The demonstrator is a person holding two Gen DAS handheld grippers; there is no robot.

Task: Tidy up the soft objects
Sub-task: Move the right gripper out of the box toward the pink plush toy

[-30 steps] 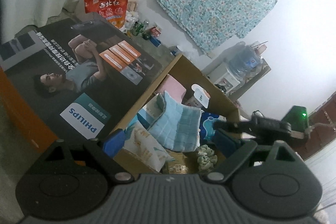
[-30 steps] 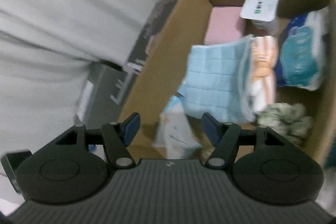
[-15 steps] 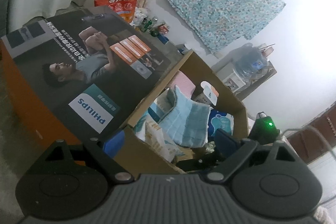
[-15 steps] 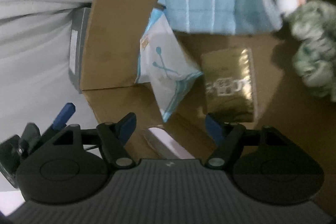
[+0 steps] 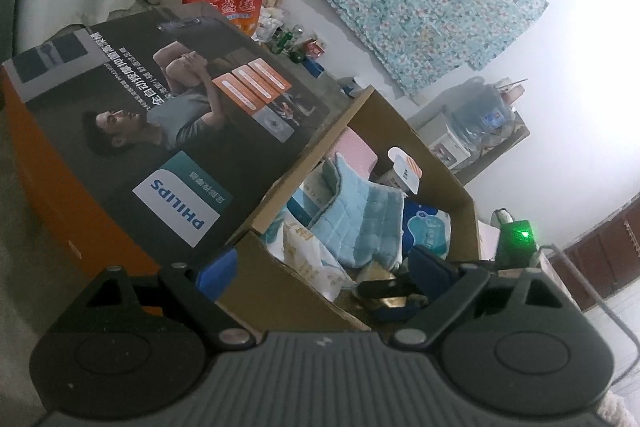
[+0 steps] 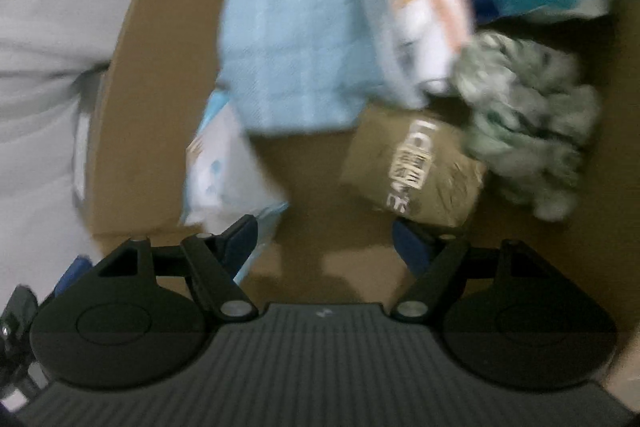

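In the cardboard box (image 6: 132, 99) we see a blue towel (image 6: 288, 39) at upper centre, a gold packet (image 6: 416, 167) and a green scrunchie (image 6: 528, 115) lower right. Our right tongs (image 6: 324, 247), just widened and empty, have dropped inside; left tongs (image 5: 316, 267) gape outside.

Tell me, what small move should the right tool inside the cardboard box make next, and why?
Probably ease the right tool slightly forward and to its right, toward the gold packet. Its jaws have just been opening and nothing lies between them, only bare floor of the cardboard box. The packet lies just beyond the right fingertip, flat and uncovered, beside the mottled green cloth. The view is blurred, so this is a guess.
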